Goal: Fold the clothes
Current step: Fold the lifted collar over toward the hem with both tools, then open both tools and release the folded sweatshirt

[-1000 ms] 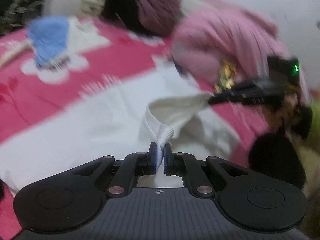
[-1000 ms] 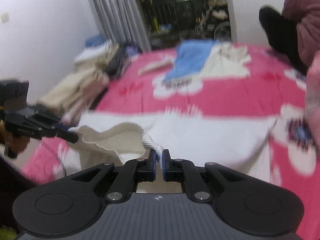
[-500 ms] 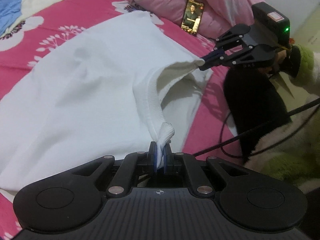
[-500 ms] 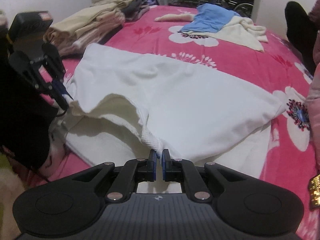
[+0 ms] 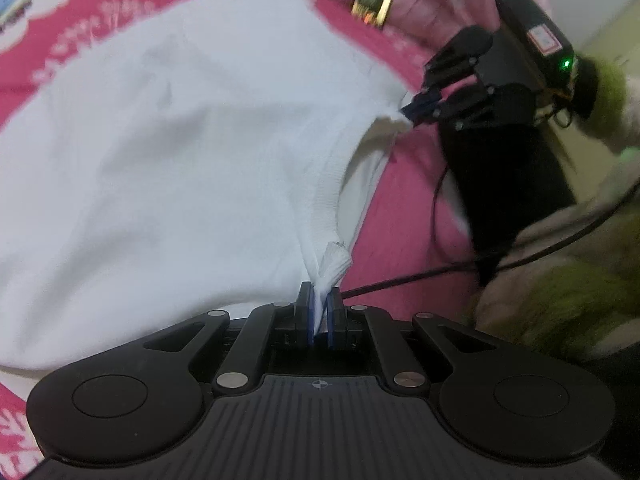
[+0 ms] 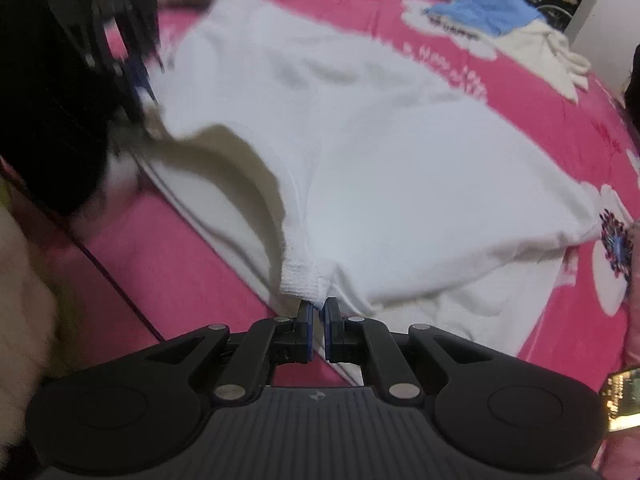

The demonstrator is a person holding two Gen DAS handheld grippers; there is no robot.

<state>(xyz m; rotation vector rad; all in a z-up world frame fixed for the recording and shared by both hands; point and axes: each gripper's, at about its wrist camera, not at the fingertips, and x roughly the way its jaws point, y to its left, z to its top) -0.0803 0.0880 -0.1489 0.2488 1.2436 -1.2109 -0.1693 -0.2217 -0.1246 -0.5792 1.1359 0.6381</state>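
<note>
White knit cotton garment [image 5: 168, 152] lies spread on pink flowered bed [image 6: 168, 264], ribbed hem edge strung between left claw [image 5: 319, 316] and right claw [image 6: 317, 322], both clamped on it, body stretching away ahead.

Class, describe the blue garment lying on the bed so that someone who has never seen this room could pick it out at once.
Start from the pink bedspread with white flower prints. Beyond the big white garment that both grippers pinch, look to the far end of the bed. There the blue garment lies crumpled, partly over a cream one; it is the only blue cloth there.
</note>
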